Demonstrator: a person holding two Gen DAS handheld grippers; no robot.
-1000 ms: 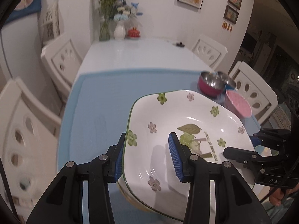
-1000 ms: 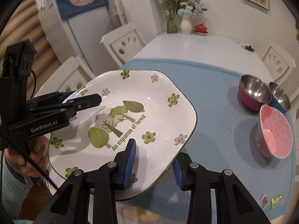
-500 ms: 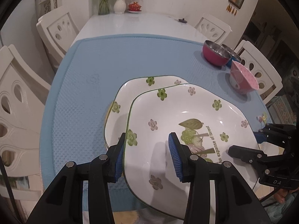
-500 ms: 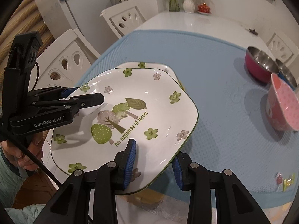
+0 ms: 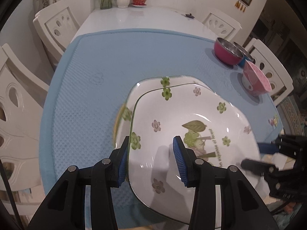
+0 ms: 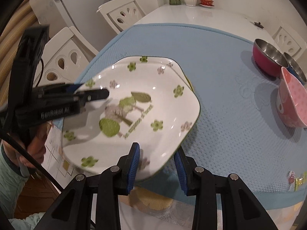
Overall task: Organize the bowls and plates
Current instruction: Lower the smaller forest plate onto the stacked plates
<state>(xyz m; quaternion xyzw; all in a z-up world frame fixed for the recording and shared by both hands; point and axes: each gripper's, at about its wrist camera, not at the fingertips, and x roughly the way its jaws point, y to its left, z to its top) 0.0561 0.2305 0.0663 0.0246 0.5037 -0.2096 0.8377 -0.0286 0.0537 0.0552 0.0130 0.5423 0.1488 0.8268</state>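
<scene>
My left wrist camera looks steeply down along its fingers [image 5: 180, 164], close over the flowered plate [image 5: 191, 118]; my right does likewise from the opposite rim. Both share plate [image 6: 134, 105] and blue mat [image 5: 119, 61].

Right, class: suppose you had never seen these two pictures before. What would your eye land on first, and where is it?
First the big white flowered plate, gripped at opposite rims by the left gripper and right gripper, low over a matching plate on the blue mat. Next, at the mat's far right edge, the tilted pink bowl beside two steel-lined bowls.
</scene>
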